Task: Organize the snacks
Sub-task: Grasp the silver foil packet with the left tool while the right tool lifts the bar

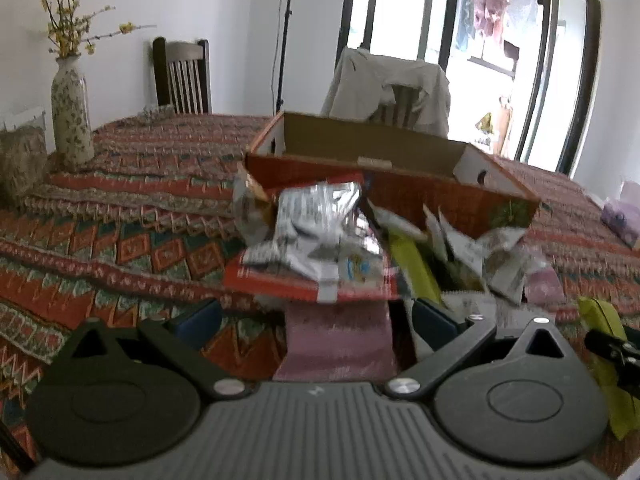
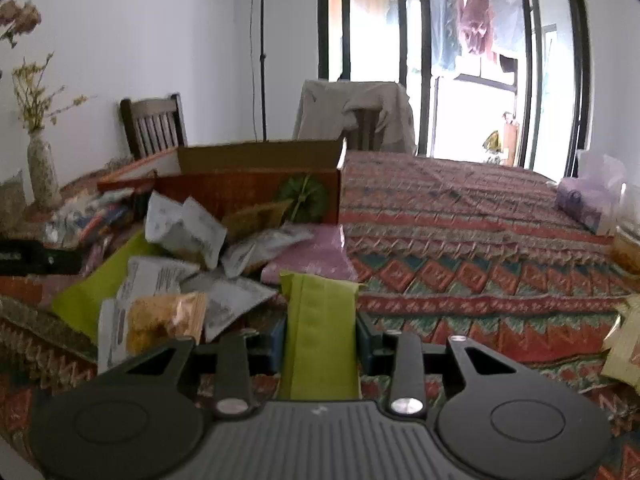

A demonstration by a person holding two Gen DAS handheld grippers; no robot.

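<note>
Snacks [image 2: 180, 240] lie heaped on the patterned tablecloth [image 2: 460, 240] in front of an open cardboard box [image 2: 256, 188], which stands empty as far as its inside shows; from the right wrist view the pile sits ahead and to the left of the right gripper [image 2: 320, 336], with white packets, a clear orange packet [image 2: 164, 320] and a pink packet [image 2: 312, 256] overlapping one another; a green packet [image 2: 320, 328] lies lengthwise between the right gripper's blue pads, which stand right at its two long edges, the jaws narrowed about it, though whether they actually press on it I cannot tell; from the left wrist view the left gripper [image 1: 316, 320] has its jaws spread wide, with a pink packet [image 1: 340, 340] lying flat in the gap between the fingers and neither pad touching it; just beyond its fingertips a flat red packet [image 1: 280, 284] carries a crumpled silver packet [image 1: 316, 224], both close against the front wall of the box; a flowered vase [image 1: 72, 116] with yellow twigs stands well off to the left; two chairs stand behind the table, one draped with a pale garment [image 1: 384, 84].
</note>
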